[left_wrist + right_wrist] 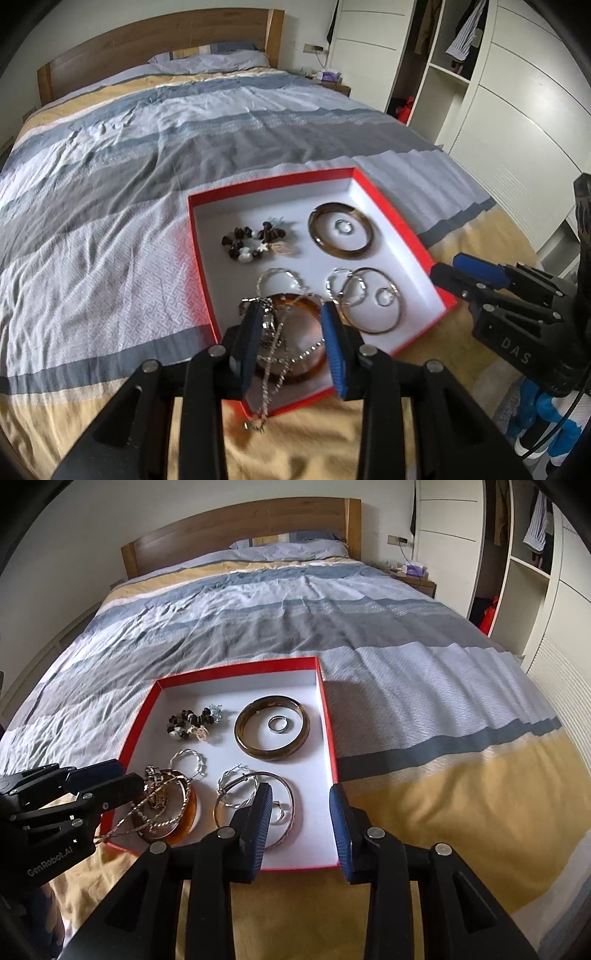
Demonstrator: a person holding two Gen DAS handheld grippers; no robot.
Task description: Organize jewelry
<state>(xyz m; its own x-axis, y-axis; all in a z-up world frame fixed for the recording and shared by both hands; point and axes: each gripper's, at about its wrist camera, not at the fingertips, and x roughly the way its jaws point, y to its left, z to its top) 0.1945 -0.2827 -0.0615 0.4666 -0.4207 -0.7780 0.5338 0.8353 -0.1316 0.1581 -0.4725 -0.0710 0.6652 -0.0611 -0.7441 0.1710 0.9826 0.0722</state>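
Observation:
A red box with a white floor lies on the bed and holds jewelry. My left gripper is open over the box's near corner, above an amber bangle draped with a silver chain necklace that spills over the box edge. My right gripper is open and empty at the box's right edge, near a large thin hoop. A brown bangle rings a small ring. A bead bracelet lies at the back.
The box rests on a striped grey, white and yellow duvet. Silver twisted hoops lie in the box. A wooden headboard stands at the far end, and a white wardrobe on the right.

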